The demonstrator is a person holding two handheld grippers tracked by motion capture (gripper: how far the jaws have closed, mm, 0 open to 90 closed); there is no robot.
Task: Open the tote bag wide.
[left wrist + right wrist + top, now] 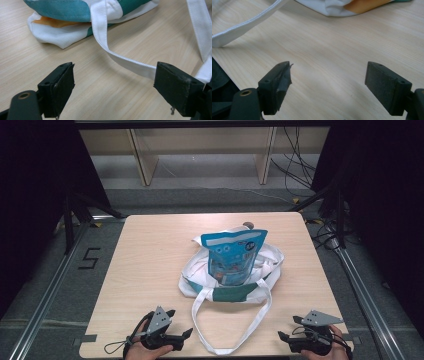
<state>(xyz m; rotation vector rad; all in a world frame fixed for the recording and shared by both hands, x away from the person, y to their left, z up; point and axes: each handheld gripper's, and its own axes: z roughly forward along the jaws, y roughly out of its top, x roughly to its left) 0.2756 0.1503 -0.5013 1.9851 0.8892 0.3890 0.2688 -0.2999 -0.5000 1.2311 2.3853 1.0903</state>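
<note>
I see a soft white-and-teal cloth tote (231,279) slumped mid-desk (150,260), a glossy blue pouch (234,255) upright inside. My left tool (180,322) and right tool (290,329) rest released near the flat woven strap (227,332).

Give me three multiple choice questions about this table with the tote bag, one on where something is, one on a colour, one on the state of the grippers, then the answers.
1. Where is the blue pouch?
A. flat on the table beside the bag
B. standing in the tote bag
C. held in a gripper

2. What colour is the band across the bag's front?
A. teal
B. red
C. black

3. How do the left gripper and right gripper stand?
A. both shut on the strap
B. one open, one shut
C. both open, holding nothing

Answers: 1 B, the pouch rises out of the bag's mouth. 2 A, a teal band shows under the white strap. 3 C, each pair of jaws is spread wide over the wooden table.
</note>
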